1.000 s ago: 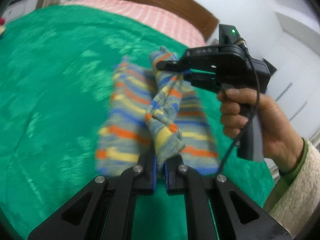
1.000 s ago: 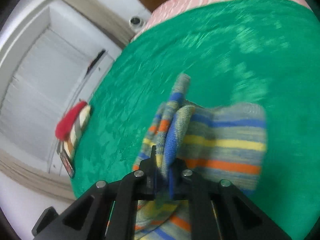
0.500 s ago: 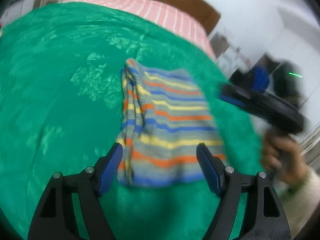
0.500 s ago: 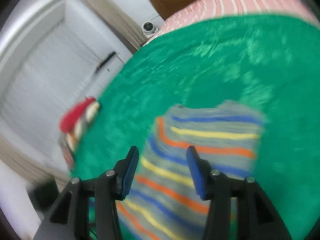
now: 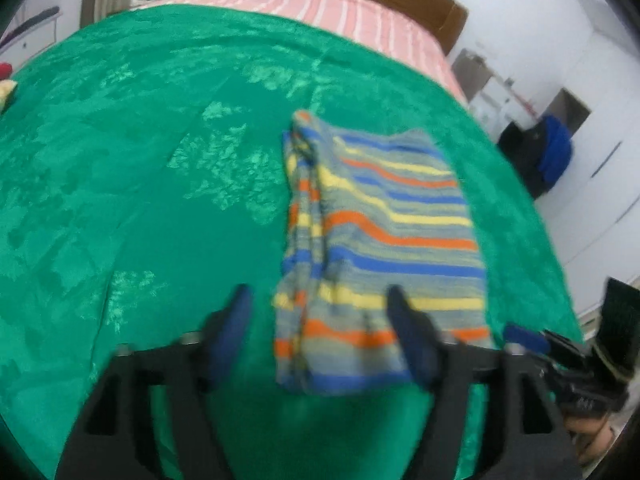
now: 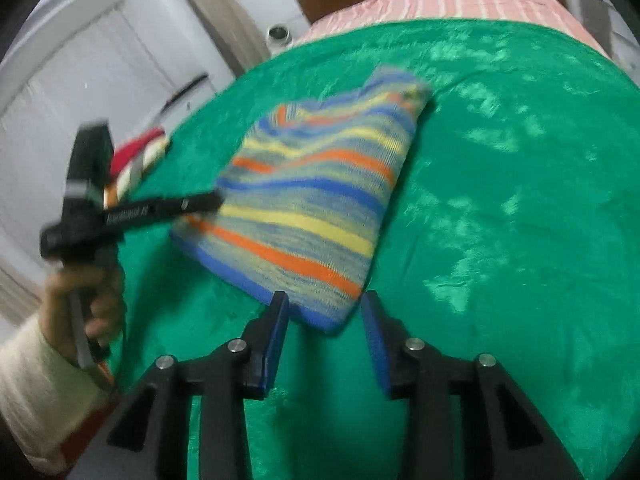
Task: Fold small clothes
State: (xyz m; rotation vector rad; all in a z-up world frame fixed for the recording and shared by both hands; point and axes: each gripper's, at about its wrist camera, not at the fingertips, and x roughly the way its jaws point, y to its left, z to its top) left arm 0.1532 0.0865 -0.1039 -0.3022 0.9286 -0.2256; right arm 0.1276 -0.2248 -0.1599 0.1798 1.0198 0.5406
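Striped garment is lying folded flat on the green blanket of the bed, its stripes running across the short way, long axis running away from both grippers toward the pink-striped bedding. Bunched, layered edge is sitting on the side of the garment away from the right gripper.

Left gripper is hovering at the near short edge of the garment, jaws spreading wide and still opening, nothing pinched; the near hem is showing between the fingers but the pads are not pressing it. Right gripper is sitting just short of the garment's near corner, jaws at a middling gap and closing, nothing between them, cloth apart from the pads.

Judging by this, the fold looks done and both grippers are letting go. The left one is nearer the garment, so a further fold along the long axis would probably start from the near hem.

A second small folded item, red and striped, is lying well beyond the garment's far side from the right gripper.
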